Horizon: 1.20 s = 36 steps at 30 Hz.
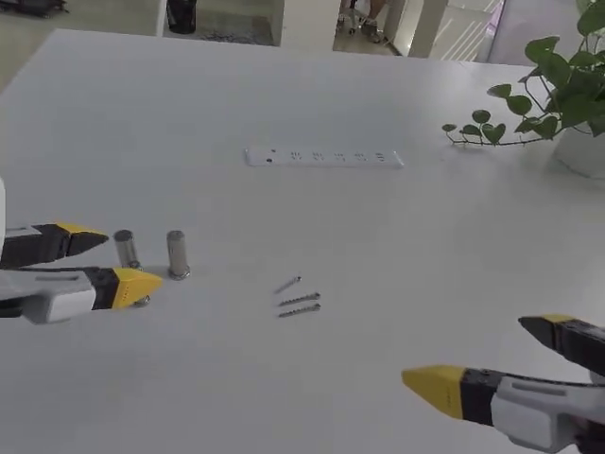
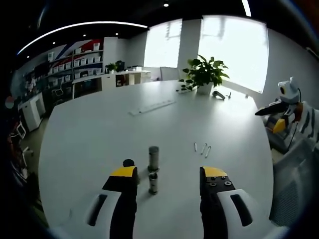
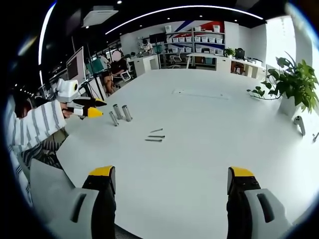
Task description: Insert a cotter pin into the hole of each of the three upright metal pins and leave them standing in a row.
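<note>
Three metal pins [image 2: 153,158] stand right by the wide-open, empty left gripper [image 1: 130,259], maybe so it can steady one, while the right gripper [image 1: 463,351], also open and empty, hovers near the cotter pins [image 1: 301,299] lying on the table [image 1: 378,246].

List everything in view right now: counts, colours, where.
metal pins: three, silver, upright at the table's left side, one partly hidden behind a jaw in the head view
cotter pins: three, silver, lying loose near mid-table, right of the metal pins
power strip: one, white, flat at the far centre
plant: one, green leaves in a white pot, far right corner
table: one, white
sleeve: one, striped white and dark, behind the left tool in the right gripper view
left tool: one, yellow-tipped black and white, open, at the metal pins
right tool: one, same colours, open, near right
</note>
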Available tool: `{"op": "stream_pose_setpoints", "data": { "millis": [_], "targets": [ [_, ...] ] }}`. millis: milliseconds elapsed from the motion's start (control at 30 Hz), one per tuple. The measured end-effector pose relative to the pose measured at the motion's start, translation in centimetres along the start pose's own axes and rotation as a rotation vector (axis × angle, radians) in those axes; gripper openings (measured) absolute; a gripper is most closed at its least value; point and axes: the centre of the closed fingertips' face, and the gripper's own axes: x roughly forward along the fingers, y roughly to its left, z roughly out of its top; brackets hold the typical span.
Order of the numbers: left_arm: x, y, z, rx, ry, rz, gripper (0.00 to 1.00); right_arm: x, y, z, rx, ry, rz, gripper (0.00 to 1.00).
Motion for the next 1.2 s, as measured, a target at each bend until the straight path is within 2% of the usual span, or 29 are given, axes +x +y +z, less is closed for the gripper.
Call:
{"op": "stream_pose_setpoints", "data": {
  "millis": [167,233,533,700,800,1000,1200],
  "targets": [
    [0.7,0.6,-0.7,0.0,0.021,0.013,0.39,-0.1,-0.1,0.0,0.003,0.001,-0.004,0.92],
    [1.1,0.8,-1.1,0.001,0.037,0.009,0.39,-0.1,-0.2,0.0,0.004,0.001,-0.006,0.92],
    [2.4,1.3,-1.8,0.017,0.054,0.009,0.36,-0.1,-0.1,0.1,0.002,0.005,-0.008,0.92],
    [2.9,1.6,-2.5,0.01,0.07,0.009,0.32,-0.1,-0.1,0.2,0.002,0.004,-0.009,0.92],
    [3.1,1.7,-2.6,-0.004,0.064,0.002,0.31,-0.2,0.0,0.3,0.003,0.002,-0.011,0.92],
    [3.6,2.0,-3.0,-0.018,0.072,0.011,0.22,-0.3,-0.3,0.3,0.014,0.001,-0.019,0.92],
    [3.8,2.3,-3.5,-0.033,0.085,0.024,0.21,-0.5,-0.6,0.4,0.023,-0.003,-0.03,0.92]
  ]
}}
